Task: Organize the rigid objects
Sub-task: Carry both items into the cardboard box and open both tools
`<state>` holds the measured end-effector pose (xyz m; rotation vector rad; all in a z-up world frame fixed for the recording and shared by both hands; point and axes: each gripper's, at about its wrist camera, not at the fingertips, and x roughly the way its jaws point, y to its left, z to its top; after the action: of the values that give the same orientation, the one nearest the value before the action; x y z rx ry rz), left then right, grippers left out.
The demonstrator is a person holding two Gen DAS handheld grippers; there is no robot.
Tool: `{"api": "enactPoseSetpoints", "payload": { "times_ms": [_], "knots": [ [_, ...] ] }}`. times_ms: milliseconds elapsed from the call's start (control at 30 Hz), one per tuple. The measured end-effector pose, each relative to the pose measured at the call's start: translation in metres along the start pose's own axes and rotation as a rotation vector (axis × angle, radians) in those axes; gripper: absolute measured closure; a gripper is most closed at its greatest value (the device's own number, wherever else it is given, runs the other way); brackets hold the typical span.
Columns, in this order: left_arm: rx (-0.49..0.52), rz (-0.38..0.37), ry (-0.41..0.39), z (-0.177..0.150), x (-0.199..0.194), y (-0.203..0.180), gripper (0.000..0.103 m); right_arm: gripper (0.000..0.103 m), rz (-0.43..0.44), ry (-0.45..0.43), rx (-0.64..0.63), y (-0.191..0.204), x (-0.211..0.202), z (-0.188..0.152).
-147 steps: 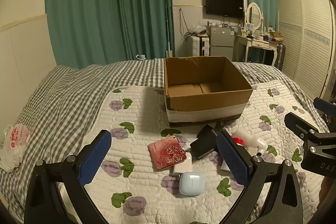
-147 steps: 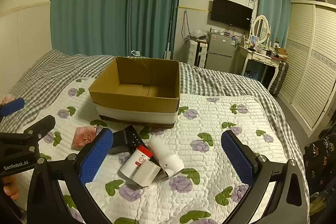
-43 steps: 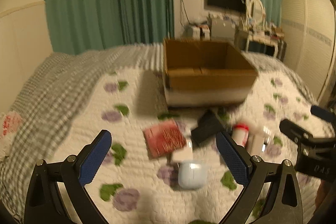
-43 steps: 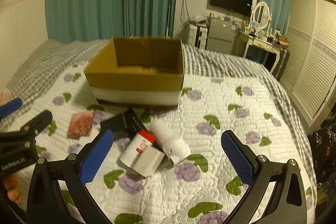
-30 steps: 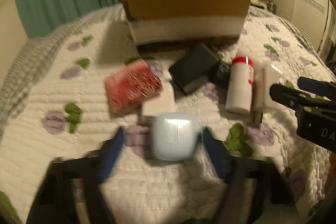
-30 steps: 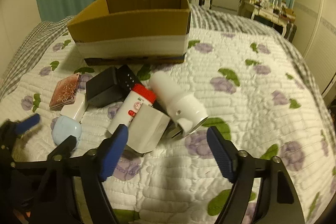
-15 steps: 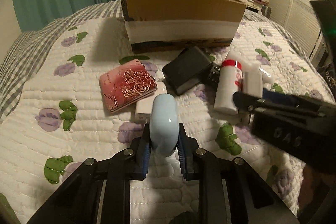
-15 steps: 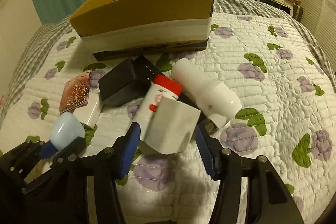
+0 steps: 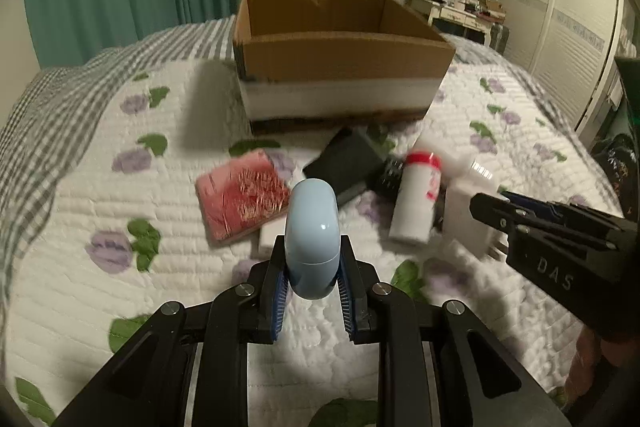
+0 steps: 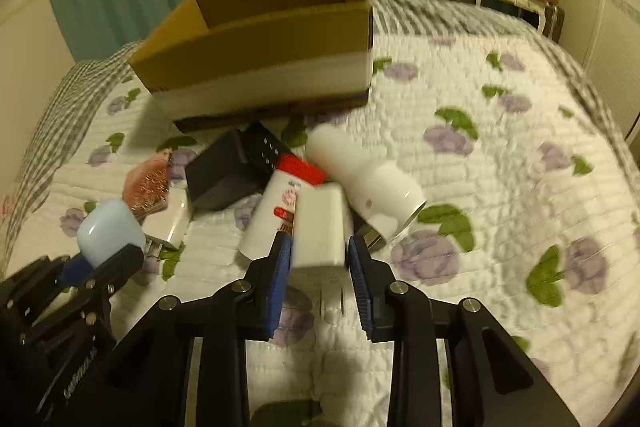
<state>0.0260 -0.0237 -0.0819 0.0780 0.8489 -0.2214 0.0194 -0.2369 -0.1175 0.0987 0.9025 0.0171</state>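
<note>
My left gripper [image 9: 312, 279] is shut on a light blue earbud case [image 9: 313, 235], held upright above the quilt; the case also shows in the right wrist view [image 10: 108, 231]. My right gripper [image 10: 319, 259] is shut on a white plug adapter [image 10: 320, 227], its prongs pointing down. An open cardboard box [image 9: 340, 59] stands behind the pile, also in the right wrist view [image 10: 260, 43]. On the quilt lie a red patterned case [image 9: 242, 195], a black box [image 9: 344, 163], a red-capped white bottle [image 10: 280, 203] and a white cylinder [image 10: 368, 183].
A second white adapter [image 10: 170, 223] lies by the red case. The bed has a floral quilt [image 10: 500, 187] and a checked blanket [image 9: 80, 83]. Green curtains, a TV, a dresser and a wardrobe stand beyond the bed.
Both grippers came down onto the pile and closed. The left one took the blue earbud case and lifted it. The right one closed on the white adapter.
</note>
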Motion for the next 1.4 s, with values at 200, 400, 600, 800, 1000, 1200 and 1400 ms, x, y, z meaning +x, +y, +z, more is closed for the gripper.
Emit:
{"api": "enactPoseSetpoints", "payload": {
  "times_ms": [200,400,600,800,1000,1200,1400],
  "knots": [
    [0.001,-0.025,-0.055,0.036,-0.029,-0.001,0.08,0.076,-0.014,-0.068,-0.063,0.014,-0.037,0.024],
    [0.0,-0.065,-0.122,0.088,-0.05,0.003,0.08,0.076,0.034,-0.166,-0.104,0.032,-0.071,0.076],
    [0.003,-0.087,-0.157,0.143,-0.046,0.012,0.08,0.076,0.057,-0.224,-0.145,0.041,-0.077,0.138],
    [0.01,-0.092,-0.146,0.185,-0.008,0.019,0.08,0.076,0.069,-0.244,-0.131,0.039,-0.049,0.193],
    [0.035,-0.073,-0.1,0.197,0.046,0.021,0.08,0.076,0.077,-0.192,-0.101,0.03,0.018,0.212],
    [0.039,-0.081,-0.066,0.189,0.082,0.022,0.08,0.076,0.089,-0.165,-0.075,0.026,0.055,0.202],
    [0.042,-0.091,-0.027,0.182,0.087,0.02,0.077,0.071,0.129,-0.134,-0.036,0.019,0.059,0.195]
  ]
}}
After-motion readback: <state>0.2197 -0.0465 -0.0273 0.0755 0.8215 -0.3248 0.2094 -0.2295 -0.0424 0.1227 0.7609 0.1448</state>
